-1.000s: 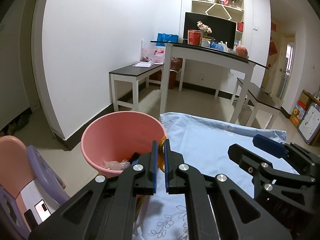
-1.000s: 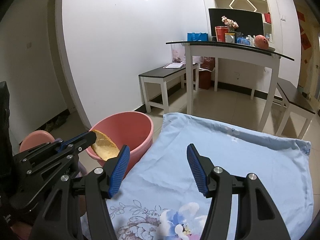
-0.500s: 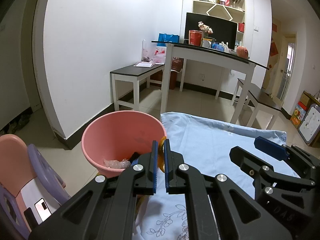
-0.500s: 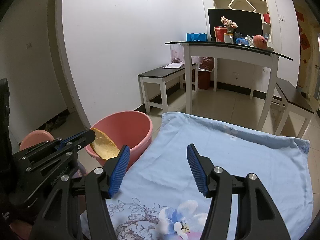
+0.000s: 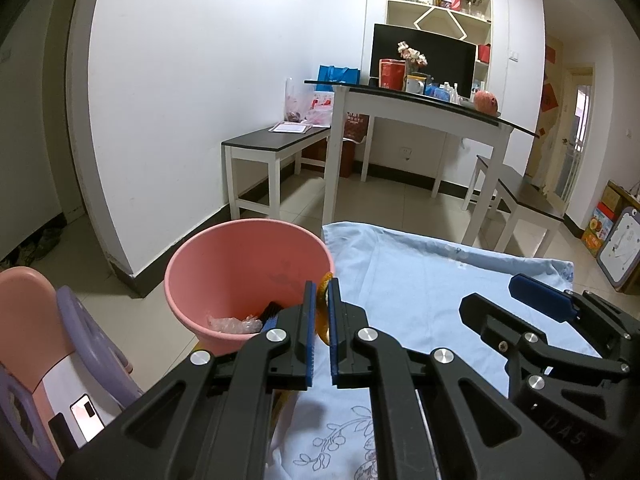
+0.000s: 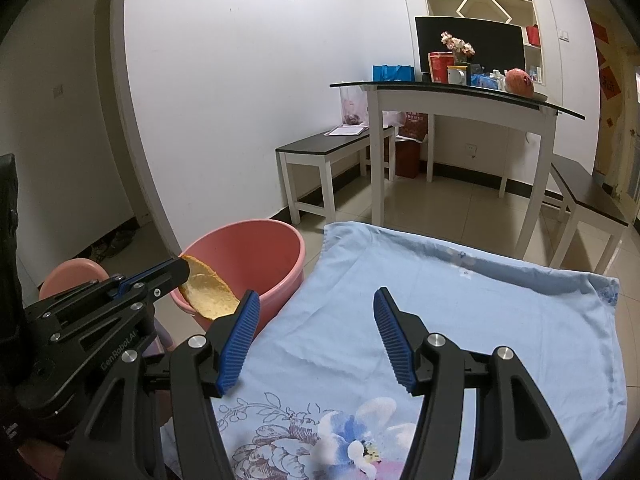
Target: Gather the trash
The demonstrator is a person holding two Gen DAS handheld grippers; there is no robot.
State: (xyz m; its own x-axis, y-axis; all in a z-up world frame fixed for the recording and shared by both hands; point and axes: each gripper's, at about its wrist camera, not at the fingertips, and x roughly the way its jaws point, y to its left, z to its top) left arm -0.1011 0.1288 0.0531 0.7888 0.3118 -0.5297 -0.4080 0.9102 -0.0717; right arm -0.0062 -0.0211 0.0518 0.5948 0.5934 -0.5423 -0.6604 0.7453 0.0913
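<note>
My left gripper (image 5: 321, 294) is shut on a yellow-orange peel (image 5: 322, 312), held edge-on between its blue pads at the near rim of the pink bucket (image 5: 224, 256). In the right wrist view the peel (image 6: 208, 294) shows as a curved pale slice hanging over the bucket (image 6: 272, 248) rim, with the left gripper (image 6: 182, 267) at the left. The bucket holds crumpled clear plastic (image 5: 232, 325) and dark bits. My right gripper (image 6: 316, 320) is open and empty above the light blue cloth (image 6: 460, 312).
The blue floral cloth (image 5: 420, 288) covers the surface in front of me. A pink and purple child's chair (image 5: 48, 320) stands left of the bucket. Behind are a black-topped table (image 5: 420, 104) and two benches (image 5: 276, 140) on the tiled floor.
The left gripper with the peel has stayed by the bucket rim; both views shifted only slightly. The right gripper remains open.
</note>
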